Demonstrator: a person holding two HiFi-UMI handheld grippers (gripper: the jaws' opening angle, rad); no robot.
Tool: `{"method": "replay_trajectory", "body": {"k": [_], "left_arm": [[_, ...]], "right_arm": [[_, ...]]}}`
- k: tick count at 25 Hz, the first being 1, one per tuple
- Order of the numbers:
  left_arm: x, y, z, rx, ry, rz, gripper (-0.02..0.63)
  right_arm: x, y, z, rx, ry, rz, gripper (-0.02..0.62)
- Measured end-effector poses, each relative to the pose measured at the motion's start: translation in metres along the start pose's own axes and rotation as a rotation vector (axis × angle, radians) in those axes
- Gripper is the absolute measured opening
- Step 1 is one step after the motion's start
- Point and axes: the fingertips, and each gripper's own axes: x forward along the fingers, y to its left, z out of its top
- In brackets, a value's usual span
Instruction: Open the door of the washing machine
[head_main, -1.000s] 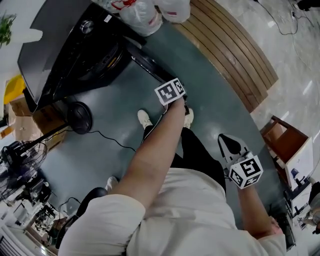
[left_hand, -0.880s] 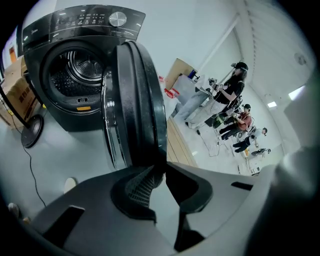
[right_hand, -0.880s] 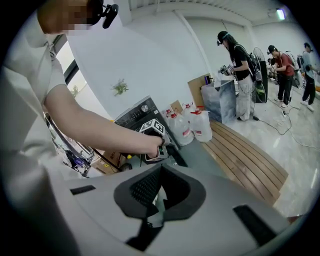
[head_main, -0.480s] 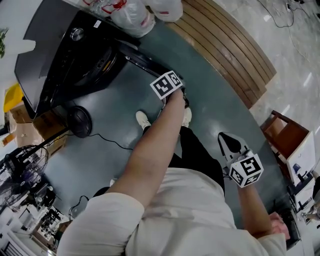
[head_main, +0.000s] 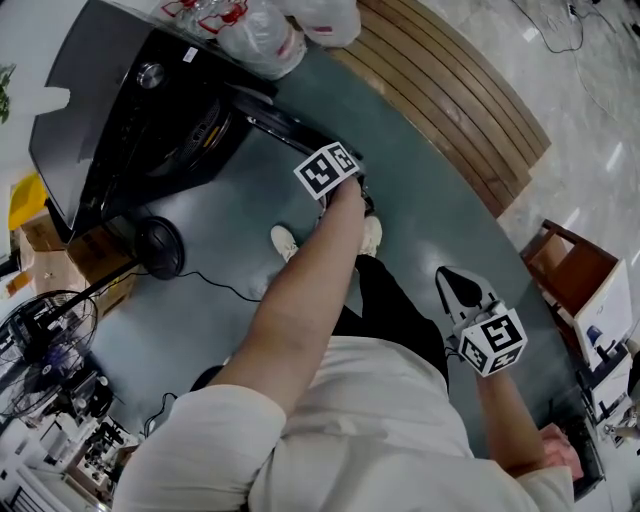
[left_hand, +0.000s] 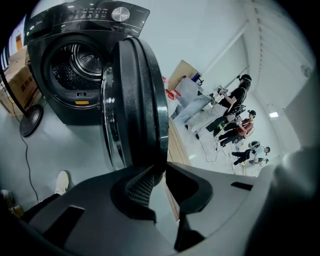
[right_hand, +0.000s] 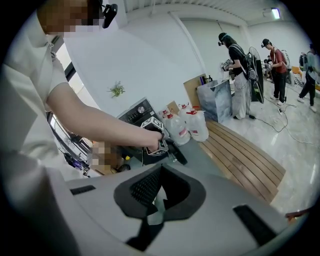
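The washing machine (head_main: 130, 110) stands at the upper left of the head view. Its door (head_main: 283, 126) is swung out toward frame centre, and the drum (left_hand: 75, 62) is exposed in the left gripper view. The left gripper (left_hand: 159, 171) is clamped narrowly on the door's outer edge, with the arm extended up the middle of the frame. The right gripper (head_main: 455, 285) sits at lower right, well apart from the machine, its jaws drawn together with nothing between them.
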Motion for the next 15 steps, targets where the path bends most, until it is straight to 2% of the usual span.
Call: {"method": "replay_trajectory", "body": {"k": [8, 15], "left_arm": [[-0.001, -0.003, -0.001, -0.026, 0.003, -0.037, 0.089], [-0.009, -0.011, -0.002, 0.035, 0.02, -0.067, 0.11]], "right_arm": [[0.005, 0.005, 0.005, -0.012, -0.003, 0.021, 0.008], [0.007, 0.01, 0.012, -0.038, -0.005, 0.031, 0.009]]}}
